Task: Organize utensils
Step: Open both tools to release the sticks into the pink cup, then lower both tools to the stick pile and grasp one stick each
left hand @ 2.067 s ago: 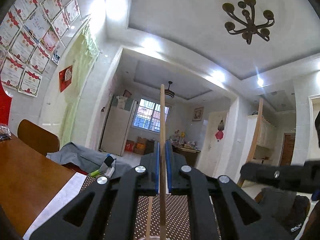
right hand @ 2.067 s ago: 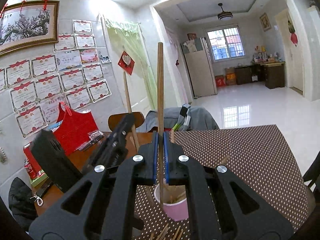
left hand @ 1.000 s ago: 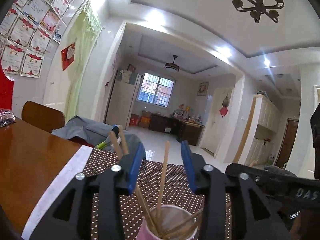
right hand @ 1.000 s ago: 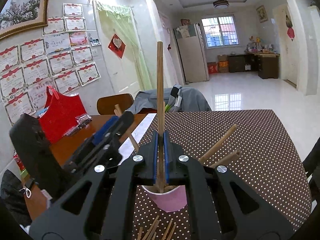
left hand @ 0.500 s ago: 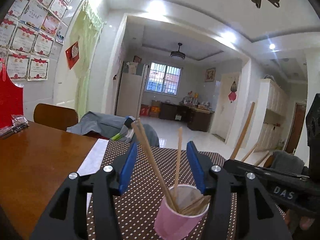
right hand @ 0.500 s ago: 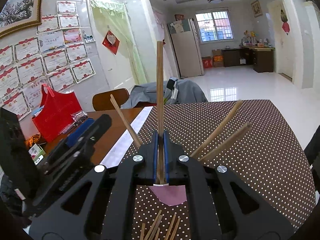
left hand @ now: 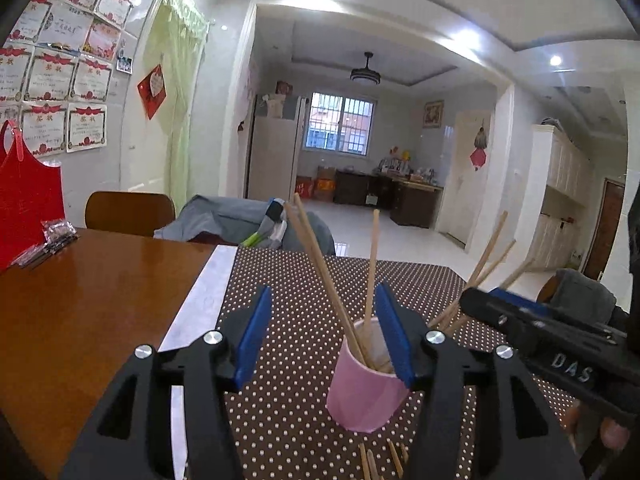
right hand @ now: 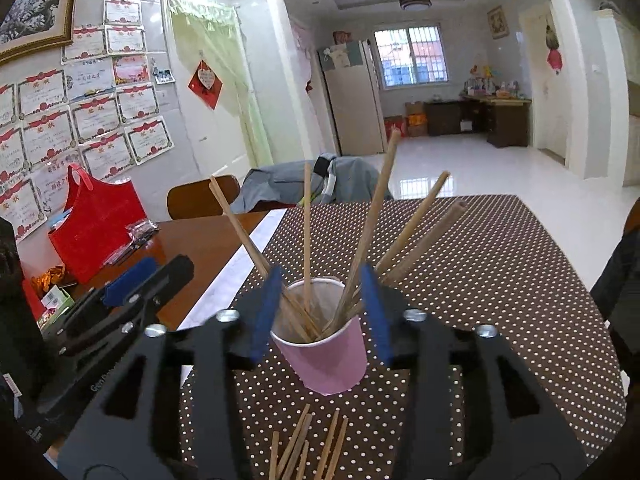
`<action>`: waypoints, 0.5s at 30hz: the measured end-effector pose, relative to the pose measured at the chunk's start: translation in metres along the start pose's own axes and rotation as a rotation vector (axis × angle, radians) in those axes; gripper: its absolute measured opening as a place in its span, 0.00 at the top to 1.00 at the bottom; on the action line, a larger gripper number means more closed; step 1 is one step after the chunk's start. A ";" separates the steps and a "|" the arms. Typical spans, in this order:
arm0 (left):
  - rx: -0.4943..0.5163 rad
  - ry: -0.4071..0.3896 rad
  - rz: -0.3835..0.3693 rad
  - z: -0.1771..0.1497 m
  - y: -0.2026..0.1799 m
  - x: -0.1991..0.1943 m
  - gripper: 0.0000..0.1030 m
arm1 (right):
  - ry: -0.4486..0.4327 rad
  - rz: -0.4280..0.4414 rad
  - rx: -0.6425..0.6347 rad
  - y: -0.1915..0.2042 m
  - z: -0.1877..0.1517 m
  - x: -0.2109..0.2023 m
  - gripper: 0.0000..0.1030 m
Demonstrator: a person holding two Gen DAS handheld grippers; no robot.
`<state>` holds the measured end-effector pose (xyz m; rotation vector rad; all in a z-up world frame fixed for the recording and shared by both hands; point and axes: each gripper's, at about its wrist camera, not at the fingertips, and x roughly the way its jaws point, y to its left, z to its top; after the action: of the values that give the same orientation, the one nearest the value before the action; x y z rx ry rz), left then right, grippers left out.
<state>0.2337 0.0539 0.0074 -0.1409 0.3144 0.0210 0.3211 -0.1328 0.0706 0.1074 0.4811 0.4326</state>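
Note:
A pink paper cup (right hand: pixel 326 354) stands on the brown dotted table mat (right hand: pixel 500 280) and holds several wooden chopsticks (right hand: pixel 364 236) that lean outward. My right gripper (right hand: pixel 320 312) is open and empty, its blue pads on either side of the cup. My left gripper (left hand: pixel 324 338) is open and empty, just left of the same cup (left hand: pixel 366 384). More chopsticks (right hand: pixel 308 444) lie loose on the mat in front of the cup. The left gripper also shows at the left of the right wrist view (right hand: pixel 132 284).
A bare wooden tabletop (left hand: pixel 80 300) lies left of the mat. A red bag (right hand: pixel 96 224) and small packets stand by the wall. A chair (left hand: pixel 130 214) draped with grey clothing stands behind the table.
The right gripper opened and let its chopstick drop into the cup. The left gripper, open since about a second ago, drew back and down from the cup.

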 end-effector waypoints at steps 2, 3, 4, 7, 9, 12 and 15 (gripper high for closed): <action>0.002 0.000 0.003 -0.002 -0.001 -0.006 0.48 | -0.006 -0.003 0.000 -0.002 -0.002 -0.007 0.58; 0.003 0.004 0.006 -0.003 -0.002 -0.009 0.48 | -0.007 -0.005 0.001 -0.002 -0.003 -0.011 0.58; 0.002 0.006 0.006 -0.003 -0.003 -0.011 0.48 | -0.007 -0.006 0.002 -0.003 -0.004 -0.013 0.58; -0.005 0.023 -0.002 -0.006 -0.004 -0.019 0.48 | -0.006 -0.008 0.009 -0.009 -0.010 -0.025 0.58; -0.003 0.042 -0.005 -0.009 -0.006 -0.024 0.48 | 0.000 -0.009 0.012 -0.012 -0.016 -0.032 0.58; 0.001 0.081 -0.006 -0.016 -0.007 -0.029 0.48 | 0.021 -0.012 0.015 -0.017 -0.026 -0.040 0.57; 0.003 0.144 -0.009 -0.028 -0.011 -0.033 0.48 | 0.048 -0.014 0.021 -0.022 -0.038 -0.045 0.56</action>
<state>0.1947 0.0397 -0.0070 -0.1412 0.4571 0.0011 0.2755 -0.1718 0.0523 0.1143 0.5330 0.4170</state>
